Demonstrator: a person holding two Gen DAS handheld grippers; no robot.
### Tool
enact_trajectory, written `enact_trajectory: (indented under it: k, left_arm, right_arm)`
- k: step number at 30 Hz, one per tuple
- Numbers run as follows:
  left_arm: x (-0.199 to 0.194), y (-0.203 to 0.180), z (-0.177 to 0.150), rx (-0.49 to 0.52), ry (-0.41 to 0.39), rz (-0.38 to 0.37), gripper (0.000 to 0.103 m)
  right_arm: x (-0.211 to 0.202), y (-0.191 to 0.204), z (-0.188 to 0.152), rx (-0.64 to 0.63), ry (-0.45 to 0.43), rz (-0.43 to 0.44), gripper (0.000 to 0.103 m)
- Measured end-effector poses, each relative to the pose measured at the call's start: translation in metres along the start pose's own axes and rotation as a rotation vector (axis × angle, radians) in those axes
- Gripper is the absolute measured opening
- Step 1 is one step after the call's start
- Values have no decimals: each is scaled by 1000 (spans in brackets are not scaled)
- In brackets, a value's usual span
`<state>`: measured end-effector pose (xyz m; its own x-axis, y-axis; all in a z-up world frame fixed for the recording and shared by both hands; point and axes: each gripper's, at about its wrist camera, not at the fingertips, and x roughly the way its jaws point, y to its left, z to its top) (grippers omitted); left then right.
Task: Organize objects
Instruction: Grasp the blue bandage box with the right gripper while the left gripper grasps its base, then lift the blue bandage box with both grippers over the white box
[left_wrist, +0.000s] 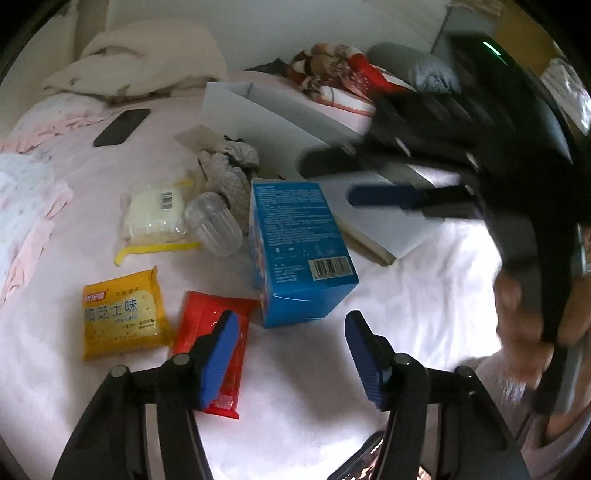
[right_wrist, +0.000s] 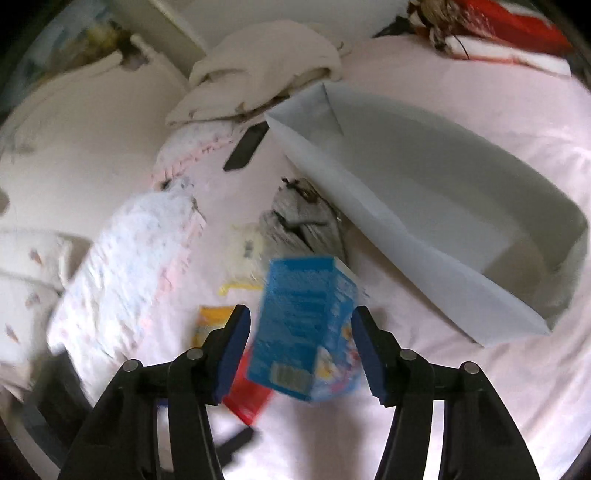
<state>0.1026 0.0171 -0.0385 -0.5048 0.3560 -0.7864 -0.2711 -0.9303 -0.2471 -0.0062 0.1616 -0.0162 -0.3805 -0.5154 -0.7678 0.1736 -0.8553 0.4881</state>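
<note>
Bed with pale pink sheet (left_wrist: 369, 369), loose items scattered, white open box behind; two hand-held grippers above.

Items I count on the sheet: blue carton (left_wrist: 299, 251) on its side at centre; yellow snack packet (left_wrist: 123, 317) and red packet (left_wrist: 214, 350) in front of it; clear wrapped pack (left_wrist: 155, 218); clear ribbed cup (left_wrist: 216, 225); crumpled grey cloth (left_wrist: 229, 166); dark phone (left_wrist: 122, 127) further back; white open box (right_wrist: 424, 206) just beside the carton; left hand-held gripper (left_wrist: 290, 365) part open over bare sheet, holding nothing; right hand-held gripper (right_wrist: 299, 358) part open, blue carton seen between its fingers, though I see no pad pressing on it; step, as I judge it: between picks, nothing yet boxed; next move calls for lowering one gripper squarely over the carton, closing across its narrow faces, then carrying it into the box.
</note>
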Motion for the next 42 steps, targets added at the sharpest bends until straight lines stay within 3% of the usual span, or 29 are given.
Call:
enact_trajectory:
  k: [3, 6, 10, 14, 20, 24, 31, 38, 42]
  left_arm:
    - [4, 2, -1, 25, 5, 23, 57]
    - [12, 10, -2, 10, 27, -2, 56]
    - [27, 8, 1, 27, 50, -32, 56]
    - [45, 2, 0, 52, 67, -60, 56]
    - [52, 1, -6, 38, 31, -46, 50]
    - [45, -8, -7, 57, 7, -7, 47]
    - [0, -34, 10, 109, -123, 14, 45]
    - [-50, -72, 37, 179, -254, -1, 45]
    - [-53, -99, 70, 217, -271, -42, 45]
  right_arm:
    - [30, -7, 28, 34, 83, -47, 58]
    - [56, -17, 39, 62, 160, -64, 58]
    - [66, -47, 25, 114, 130, -5, 58]
    - [89, -72, 15, 247, 213, 133, 78]
    - [92, -73, 11, 223, 237, 176, 79]
    - [85, -64, 10, 158, 241, 143, 79]
    - [59, -23, 16, -26, 148, 101, 78]
    - [6, -29, 40, 21, 58, 284, 77]
    - [-25, -35, 58, 30, -44, 313, 77]
